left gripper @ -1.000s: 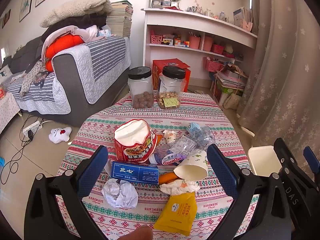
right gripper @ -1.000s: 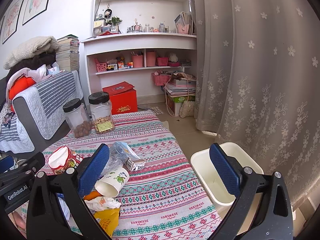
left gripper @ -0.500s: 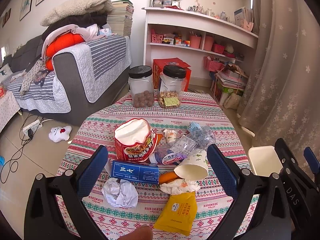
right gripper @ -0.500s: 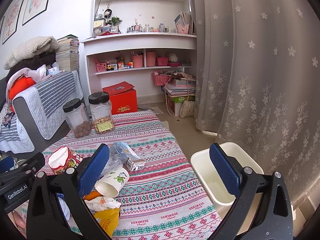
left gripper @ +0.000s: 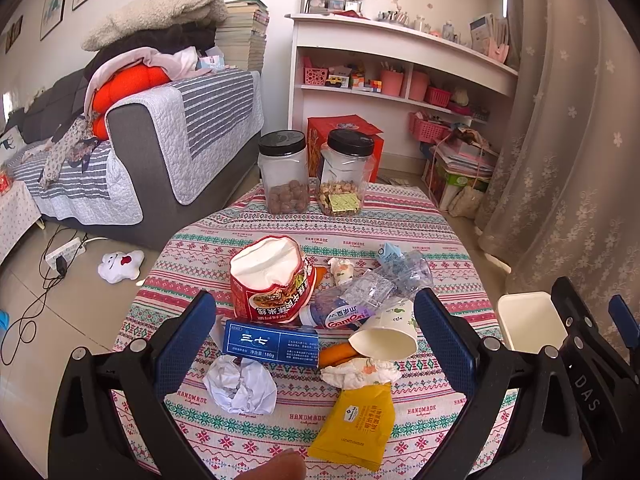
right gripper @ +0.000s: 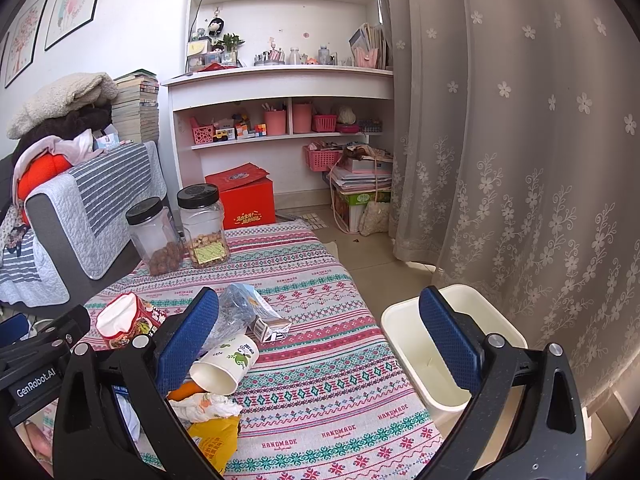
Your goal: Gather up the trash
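Nothing has shifted over the last second: both the left gripper (left gripper: 316,336) and right gripper (right gripper: 320,336) hover wide open and empty, the litter pile, including the white paper cup (left gripper: 386,330), lies untouched on the patterned tablecloth (right gripper: 320,280), and the cream plastic bin (right gripper: 452,332) waits on the floor at the table's right, so collecting has not begun.

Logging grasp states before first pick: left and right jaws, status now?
Left gripper: open, holding nothing, above the trash pile.
Right gripper: open, holding nothing, between table edge and white bin.
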A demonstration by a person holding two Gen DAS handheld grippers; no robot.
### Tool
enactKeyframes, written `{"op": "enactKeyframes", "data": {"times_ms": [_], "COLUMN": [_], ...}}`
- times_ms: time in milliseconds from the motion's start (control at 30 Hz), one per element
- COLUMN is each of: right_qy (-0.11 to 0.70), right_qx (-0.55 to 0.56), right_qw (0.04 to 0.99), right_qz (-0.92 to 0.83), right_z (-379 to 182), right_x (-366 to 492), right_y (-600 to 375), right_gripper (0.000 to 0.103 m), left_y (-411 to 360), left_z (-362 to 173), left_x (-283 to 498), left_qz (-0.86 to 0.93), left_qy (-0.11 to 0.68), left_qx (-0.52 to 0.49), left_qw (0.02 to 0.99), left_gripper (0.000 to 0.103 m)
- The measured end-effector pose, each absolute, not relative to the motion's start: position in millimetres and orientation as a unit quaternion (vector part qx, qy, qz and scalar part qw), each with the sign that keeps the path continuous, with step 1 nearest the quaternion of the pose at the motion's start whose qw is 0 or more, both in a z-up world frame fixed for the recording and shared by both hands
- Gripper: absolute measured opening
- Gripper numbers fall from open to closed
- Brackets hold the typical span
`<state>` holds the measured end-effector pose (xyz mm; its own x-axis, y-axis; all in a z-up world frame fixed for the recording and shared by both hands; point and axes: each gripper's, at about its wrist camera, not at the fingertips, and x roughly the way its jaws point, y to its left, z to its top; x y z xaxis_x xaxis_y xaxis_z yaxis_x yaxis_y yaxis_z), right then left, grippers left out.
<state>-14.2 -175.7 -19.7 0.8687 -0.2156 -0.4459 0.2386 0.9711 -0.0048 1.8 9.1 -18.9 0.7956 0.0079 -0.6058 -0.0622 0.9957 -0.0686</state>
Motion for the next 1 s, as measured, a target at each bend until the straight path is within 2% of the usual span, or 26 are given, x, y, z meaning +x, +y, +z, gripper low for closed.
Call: {"op": "enactKeyframes", "data": {"times_ms": [1000], "right_qy": [0.232], "right_qx": [0.028], "right_qw": [0.966], "right_qz": [-0.113], "right_z": [-22.3], "right_x": [-15.3], "right_y": [-179.0], "right_gripper": [0.096], "left_y": [10.7], "left_z": [-22.2], "left_x": [5.0], "left_qz": [0.02], "left_qy": [0.334], "left_qx": [-0.044], "left_qw": [0.941], "left_gripper": [0.096]}}
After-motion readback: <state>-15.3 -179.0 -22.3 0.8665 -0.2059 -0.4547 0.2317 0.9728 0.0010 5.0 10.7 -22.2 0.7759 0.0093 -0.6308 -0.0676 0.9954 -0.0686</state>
